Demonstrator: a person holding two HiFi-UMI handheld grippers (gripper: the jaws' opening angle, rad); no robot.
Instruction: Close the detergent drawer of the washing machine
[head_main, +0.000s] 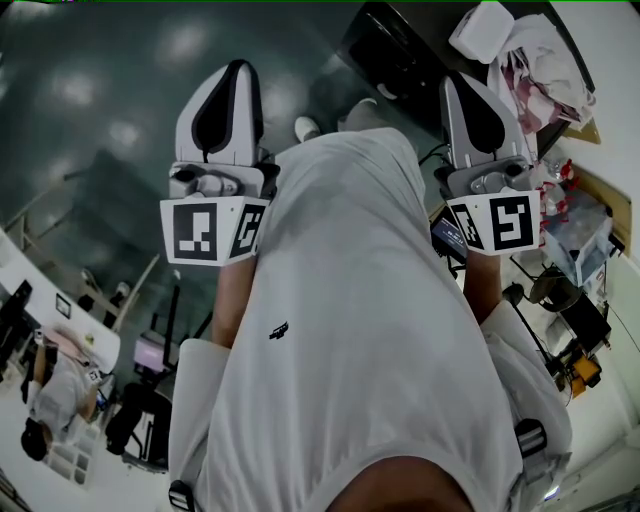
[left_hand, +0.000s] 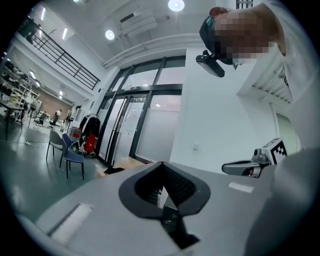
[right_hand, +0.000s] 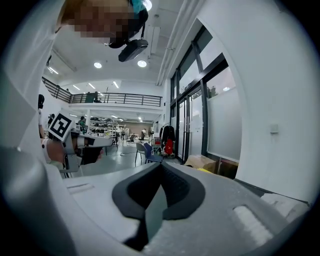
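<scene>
No washing machine or detergent drawer shows in any view. In the head view I look down my white shirt (head_main: 360, 300). My left gripper (head_main: 238, 66) is held up beside my chest on the left and my right gripper (head_main: 456, 80) on the right. Both point away from me, into open air. In the left gripper view the jaws of the left gripper (left_hand: 161, 164) meet at the tip with nothing between them. The right gripper (right_hand: 161, 164) looks the same in its own view, shut and empty. Each gripper view also catches the other gripper (left_hand: 252, 167) (right_hand: 75, 145) off to the side.
A dark glossy floor (head_main: 110, 110) lies below. A black desk (head_main: 400, 50) with bags and clutter stands at the upper right, with more gear along the right edge. A person (head_main: 55, 395) sits at the lower left. Blue chairs (left_hand: 70, 152) stand by glass doors (left_hand: 135, 125).
</scene>
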